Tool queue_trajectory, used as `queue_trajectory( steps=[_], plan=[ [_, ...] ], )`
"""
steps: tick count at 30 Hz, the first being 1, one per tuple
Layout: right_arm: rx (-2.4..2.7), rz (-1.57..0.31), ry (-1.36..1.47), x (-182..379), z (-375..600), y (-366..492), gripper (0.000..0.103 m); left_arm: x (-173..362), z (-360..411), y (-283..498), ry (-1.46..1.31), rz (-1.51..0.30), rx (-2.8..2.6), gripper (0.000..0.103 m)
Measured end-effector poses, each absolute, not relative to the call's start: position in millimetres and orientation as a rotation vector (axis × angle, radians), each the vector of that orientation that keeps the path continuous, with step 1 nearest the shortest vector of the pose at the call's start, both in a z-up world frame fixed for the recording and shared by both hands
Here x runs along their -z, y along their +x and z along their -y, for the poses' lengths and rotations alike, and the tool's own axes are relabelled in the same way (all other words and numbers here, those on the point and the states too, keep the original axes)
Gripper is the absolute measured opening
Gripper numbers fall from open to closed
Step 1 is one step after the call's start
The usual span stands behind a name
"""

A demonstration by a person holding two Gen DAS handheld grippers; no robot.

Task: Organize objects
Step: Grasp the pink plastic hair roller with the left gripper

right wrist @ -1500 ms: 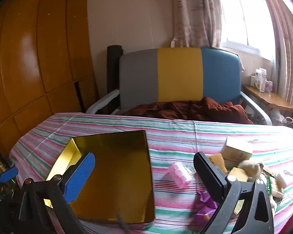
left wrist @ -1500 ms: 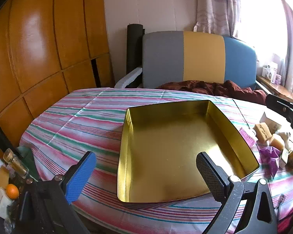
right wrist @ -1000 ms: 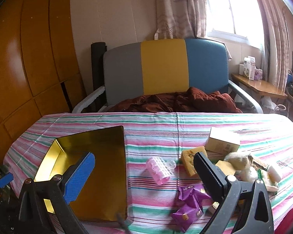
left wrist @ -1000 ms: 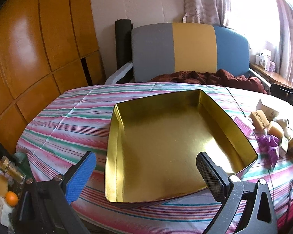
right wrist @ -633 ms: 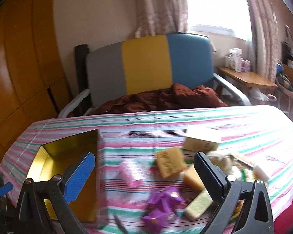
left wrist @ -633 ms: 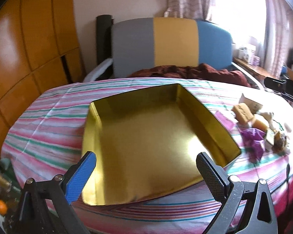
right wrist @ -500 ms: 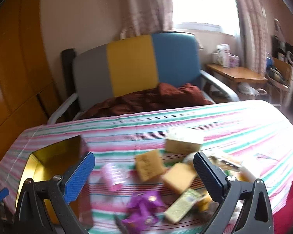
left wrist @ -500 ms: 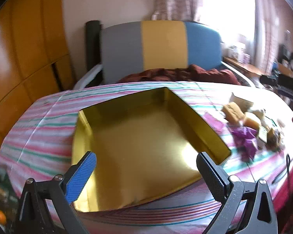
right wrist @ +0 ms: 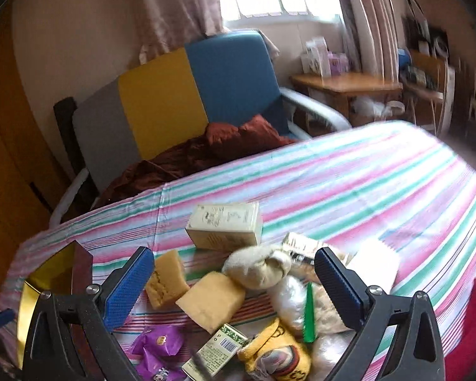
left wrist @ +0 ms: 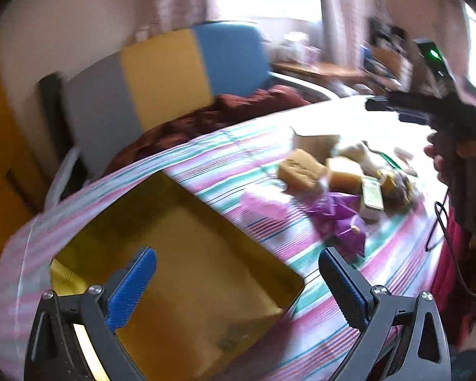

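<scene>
Judging from how things lie, we are at the very start of the sorting: the gold tin tray [left wrist: 187, 254] sits bare on the striped tablecloth [right wrist: 349, 184] with nothing in it, and the whole pile of odds and ends lies just beside it, toward the right side of the table. We hold the right gripper [right wrist: 234, 282] above that pile with its fingers spread wide and nothing between them; the tan sponge block [right wrist: 211, 298] and the rolled beige sock [right wrist: 257, 268] lie right under the gap, with a second sponge [right wrist: 166, 279] close to the blue pad. Behind them rests the cream carton [right wrist: 225, 227], and nearer to us the purple snack packets [right wrist: 157, 349], a small green-printed box [right wrist: 215, 350], a yellow patterned sock [right wrist: 276, 352] and a green stick [right wrist: 308, 314]. Our left gripper [left wrist: 238, 282] hangs over the near corner of the tray, likewise wide apart and empty, touching nothing. We think the next move calls for lowering the right gripper onto one item, probably the tan sponge block since it lies free on top, closing gently because it will squash, and carrying it left into the tray. The pile is crowded, so we risk pinching a neighbour along with it. The left view is blurred, so finer detail there escapes us.
</scene>
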State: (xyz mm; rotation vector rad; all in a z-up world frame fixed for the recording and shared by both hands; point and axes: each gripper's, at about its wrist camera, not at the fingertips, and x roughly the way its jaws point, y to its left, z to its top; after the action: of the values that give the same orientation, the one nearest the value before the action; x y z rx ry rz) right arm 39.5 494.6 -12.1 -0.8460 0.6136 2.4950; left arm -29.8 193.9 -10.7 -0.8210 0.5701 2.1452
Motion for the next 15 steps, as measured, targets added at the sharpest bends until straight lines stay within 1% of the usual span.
queue_trajectory(
  steps=[2, 8, 10, 15],
  plan=[
    [-2.508, -0.653, -0.843, 12.5, -497.2, 40.6, 0.103, 14.9, -213.5, -38.0, -0.826, -0.624, -2.099, 0.103],
    [-2.553, -0.687, -0.856, 12.2, -494.8, 38.8, 0.103, 31.5, -263.2, -66.9, -0.873, -0.73, -2.021, 0.101],
    [-2.569, -0.683, -0.869, 11.9, -493.0, 37.4, 0.103, 38.1, -277.4, -73.9, -0.876, -0.785, -1.993, 0.101],
    [-2.597, -0.652, -0.907, 12.1, -487.2, 32.3, 0.103, 54.9, -300.8, -95.1, -0.931, -0.837, -1.93, 0.098]
  ],
)
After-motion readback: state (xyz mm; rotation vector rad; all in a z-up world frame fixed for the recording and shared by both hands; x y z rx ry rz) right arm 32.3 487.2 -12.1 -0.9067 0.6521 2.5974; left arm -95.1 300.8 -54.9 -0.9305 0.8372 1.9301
